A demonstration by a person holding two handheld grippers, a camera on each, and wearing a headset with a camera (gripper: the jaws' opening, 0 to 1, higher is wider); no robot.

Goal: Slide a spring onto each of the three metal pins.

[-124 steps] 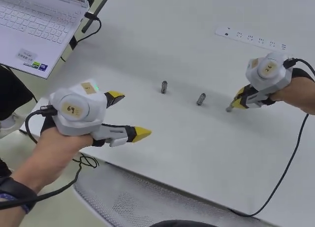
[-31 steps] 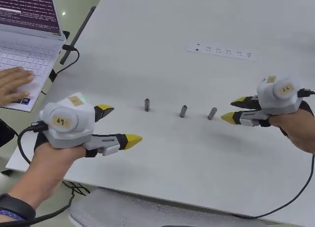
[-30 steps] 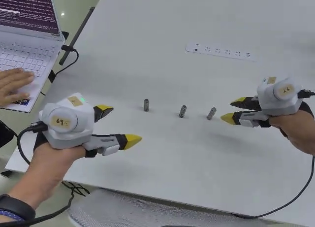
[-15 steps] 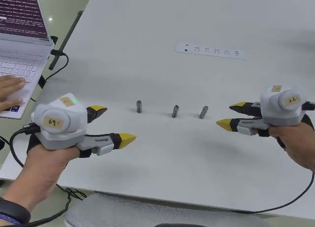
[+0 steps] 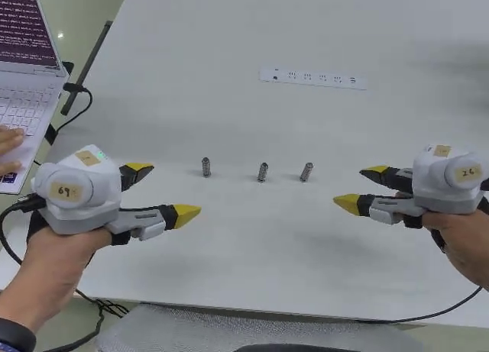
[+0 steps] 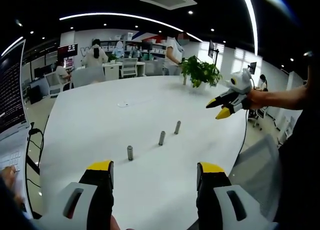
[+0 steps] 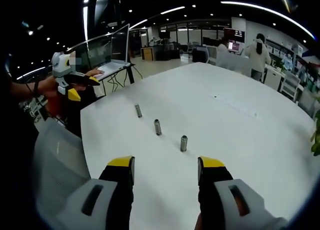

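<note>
Three small metal pins stand in a row on the white table, each wrapped in a spring: the left pin (image 5: 205, 166) (image 6: 130, 152) (image 7: 138, 110), the middle pin (image 5: 263, 172) (image 6: 161, 137) (image 7: 157, 126) and the right pin (image 5: 306, 171) (image 6: 177, 127) (image 7: 183, 143). My left gripper (image 5: 162, 192) (image 6: 155, 169) hovers open, low at the left of the row, with nothing between its yellow tips. My right gripper (image 5: 361, 187) (image 7: 164, 165) is open and empty too, held to the right of the row.
A white power strip (image 5: 312, 79) lies on the table (image 5: 252, 46) beyond the pins. An open laptop (image 5: 19, 69) sits at the far left with a hand (image 5: 9, 150) on it. Cables (image 5: 72, 108) trail off the left edge. A chair back (image 5: 252, 333) is under the near edge.
My right gripper has let go at the third pin, opened and drawn back to the right. All three pins stand in a row with springs on. The head camera has shifted.
</note>
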